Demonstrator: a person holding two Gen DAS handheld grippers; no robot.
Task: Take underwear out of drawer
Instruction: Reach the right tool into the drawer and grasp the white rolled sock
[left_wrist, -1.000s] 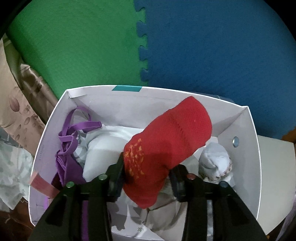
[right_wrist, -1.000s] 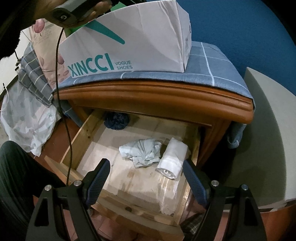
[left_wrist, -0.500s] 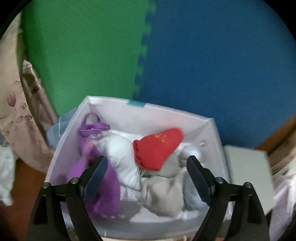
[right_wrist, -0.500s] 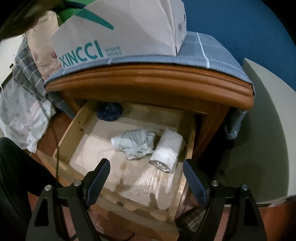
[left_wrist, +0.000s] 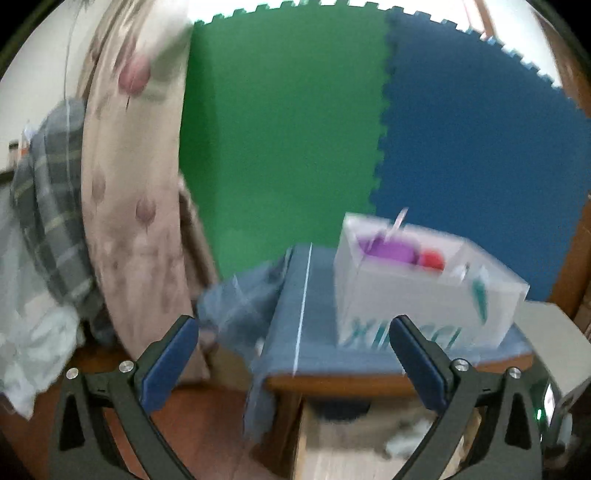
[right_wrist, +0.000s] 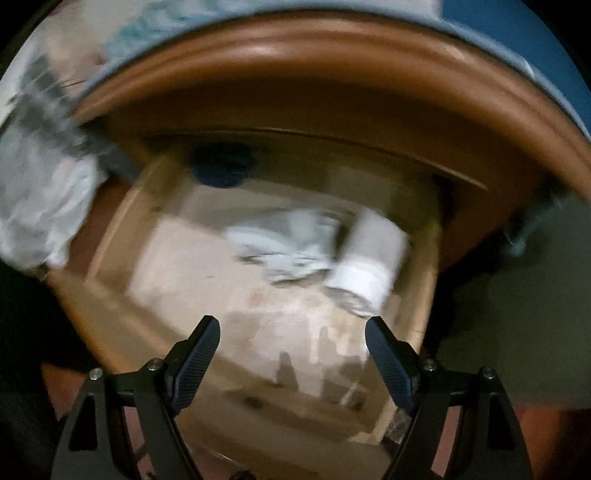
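1. So the left claw (left_wrist: 293, 341) let go of the red sock (left_wrist: 432, 259) it was holding a second ago, and has pulled well back from the white shoe box (left_wrist: 424, 295). Its jaws are opening wide with nothing between them.
2. That sock now sits inside the box next to something purple (left_wrist: 388, 251). The box is on the blue cloth (left_wrist: 314, 314) covering the nightstand top, toward its right side.
3. Right claw (right_wrist: 291, 349) has dipped closer over the open drawer (right_wrist: 110, 229), jaws spread apart and empty.
4. Underwear's still in the drawer: a crumpled pale blue piece (right_wrist: 284, 243) around the middle, touching a white roll (right_wrist: 373, 258) by the right wall, plus a dark blue bundle (right_wrist: 221, 166) at the back-left corner.
5. Both views are pretty blurry, so I can't make out finer detail.
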